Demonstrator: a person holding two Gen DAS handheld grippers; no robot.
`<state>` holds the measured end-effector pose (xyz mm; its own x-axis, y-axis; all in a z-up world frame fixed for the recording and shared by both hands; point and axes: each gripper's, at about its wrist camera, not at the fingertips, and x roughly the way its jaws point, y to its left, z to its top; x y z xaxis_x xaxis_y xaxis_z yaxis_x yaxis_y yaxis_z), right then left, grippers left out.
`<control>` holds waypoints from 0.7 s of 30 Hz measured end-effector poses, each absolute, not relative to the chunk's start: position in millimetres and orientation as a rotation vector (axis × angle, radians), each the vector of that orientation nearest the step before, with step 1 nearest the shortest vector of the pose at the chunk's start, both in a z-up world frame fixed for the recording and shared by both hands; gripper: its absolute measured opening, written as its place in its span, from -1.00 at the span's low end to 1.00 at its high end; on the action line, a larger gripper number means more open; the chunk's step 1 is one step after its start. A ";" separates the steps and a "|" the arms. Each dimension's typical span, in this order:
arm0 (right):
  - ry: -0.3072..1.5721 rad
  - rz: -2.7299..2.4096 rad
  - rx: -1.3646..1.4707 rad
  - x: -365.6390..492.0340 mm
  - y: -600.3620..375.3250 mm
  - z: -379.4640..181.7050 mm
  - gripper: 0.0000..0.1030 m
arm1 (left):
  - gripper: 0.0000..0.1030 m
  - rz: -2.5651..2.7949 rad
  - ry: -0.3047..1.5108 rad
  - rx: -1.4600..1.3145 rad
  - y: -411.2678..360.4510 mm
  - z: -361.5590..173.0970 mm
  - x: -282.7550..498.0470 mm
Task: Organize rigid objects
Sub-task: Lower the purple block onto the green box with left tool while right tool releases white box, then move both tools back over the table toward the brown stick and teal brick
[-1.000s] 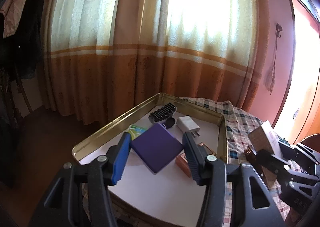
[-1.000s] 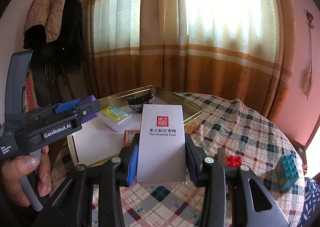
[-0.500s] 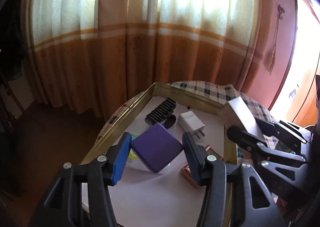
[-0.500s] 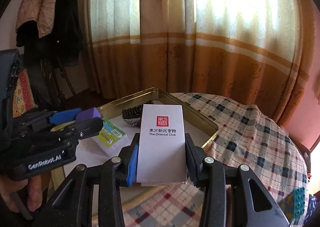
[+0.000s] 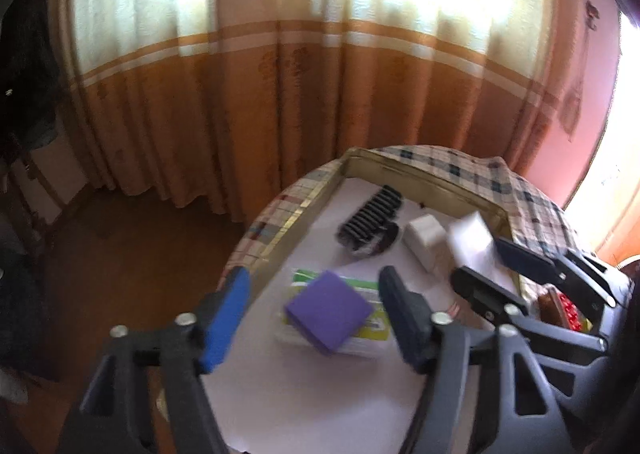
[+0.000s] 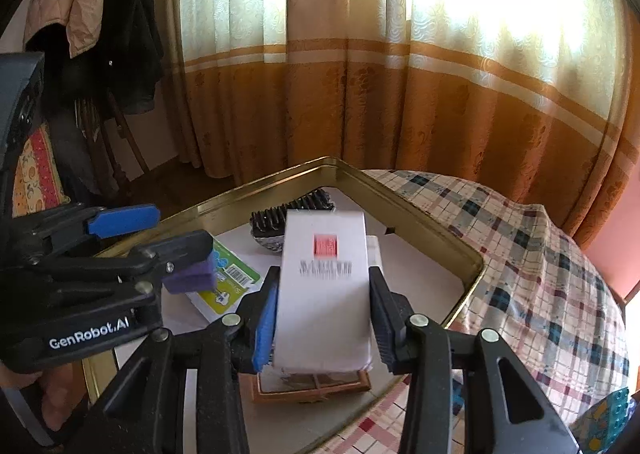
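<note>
I see a round table under a plaid cloth (image 6: 532, 254), orange-banded curtains (image 6: 400, 94) behind. On it sits my gold tray (image 6: 420, 214). My left gripper (image 5: 312, 314) is opening, clear of the purple block (image 5: 328, 312) lying on a green packet (image 6: 236, 278). My right gripper (image 6: 322, 320) is opening around the white box (image 6: 324, 294) over the tray
</note>
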<state>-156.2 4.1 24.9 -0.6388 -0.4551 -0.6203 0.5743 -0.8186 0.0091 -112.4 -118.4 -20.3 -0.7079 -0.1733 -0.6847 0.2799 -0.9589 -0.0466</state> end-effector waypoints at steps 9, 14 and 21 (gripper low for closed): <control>0.156 -2.428 0.821 -140.3 39.0 34.1 0.36 | 0.87 -2.720 0.314 0.976 -111.9 -11.9 -93.5; 0.120 -2.464 0.804 -121.8 83.5 41.9 0.39 | 0.87 -2.773 0.305 0.949 -84.8 -3.6 -87.5; 0.047 -2.612 0.791 -106.1 171.5 49.9 0.43 | 0.99 -2.894 0.234 0.942 -18.0 7.8 -86.1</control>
<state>-106.1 171.5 49.9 -0.7552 -0.3740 -0.5383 0.3933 -0.9155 0.0843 -86.1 -18.0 7.8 -0.8061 -0.0370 -0.5907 0.1314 -0.9843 -0.1177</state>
